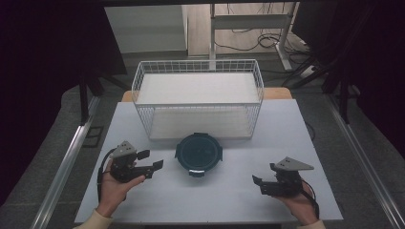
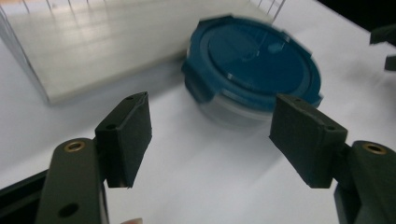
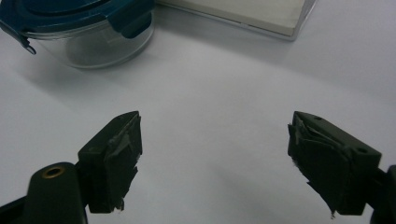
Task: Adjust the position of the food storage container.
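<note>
On the white table (image 1: pixel 286 133), near the centre of the high view, sits a round clear food container (image 1: pixel 198 154) closed with a dark blue clip-on lid (image 1: pixel 198 150), its latch tabs sticking out at the rim. Just beyond it, at twelve o'clock, stands a white wire basket (image 1: pixel 197 98) with a pale flat floor, its front wall close to the container but apart from it. At about eight o'clock from the container, the left gripper (image 1: pixel 150 162) is held in the person's left hand (image 1: pixel 114 183), its black jaws spread wide and pointing toward the container with nothing between them. Seen along that gripper's own jaws, the left gripper (image 2: pixel 212 135) has its two pads standing well apart, and the container (image 2: pixel 254 70) lies ahead of them at roughly one o'clock, slightly blurred, not touched by either pad. At about four o'clock from the container, the right gripper (image 1: pixel 258 183) rests in the right hand (image 1: pixel 298 202), well apart from the container. Its own view shows the right gripper (image 3: pixel 215 158) with jaws spread and only bare table between them, their black pad covering frayed at the edges; the container (image 3: pixel 88 32) stands off at eleven o'clock, and the basket's corner (image 3: pixel 261 14) at one o'clock.
</note>
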